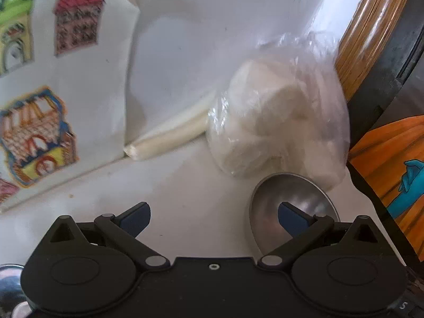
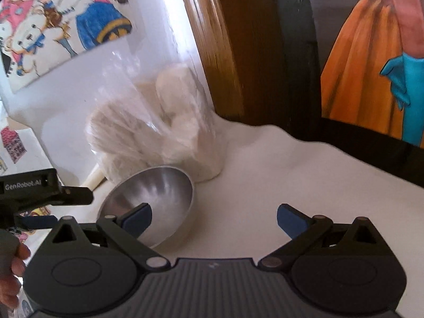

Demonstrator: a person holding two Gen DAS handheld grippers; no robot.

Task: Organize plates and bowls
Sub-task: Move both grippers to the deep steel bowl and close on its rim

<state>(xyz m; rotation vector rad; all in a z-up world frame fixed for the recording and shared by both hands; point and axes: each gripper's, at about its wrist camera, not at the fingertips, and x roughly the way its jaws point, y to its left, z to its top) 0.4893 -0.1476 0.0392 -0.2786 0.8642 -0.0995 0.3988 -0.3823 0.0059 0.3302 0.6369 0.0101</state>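
The steel bowl (image 2: 151, 201) sits tilted on the white counter (image 2: 251, 185), its far rim leaning against a plastic bag (image 2: 159, 129) of pale lumps. That lean is the main risk: a nudge from either tool could make the bowl rock, slide on the smooth counter, or push the soft bag over. Steel walls are slick, so a shallow pinch on the rim would likely slip.

Both grippers are spread wide and hold nothing. In the right wrist view the right gripper (image 2: 214, 218) has its left pad (image 2: 137, 220) in front of the bowl's near rim, while the gap itself faces bare counter to the bowl's right. In the left wrist view the left gripper (image 1: 214, 218) has its right pad (image 1: 291, 218) over the bowl (image 1: 288, 209), and its gap lies left of it. Neither straddles the rim yet, so closing now would probably miss or clip it.
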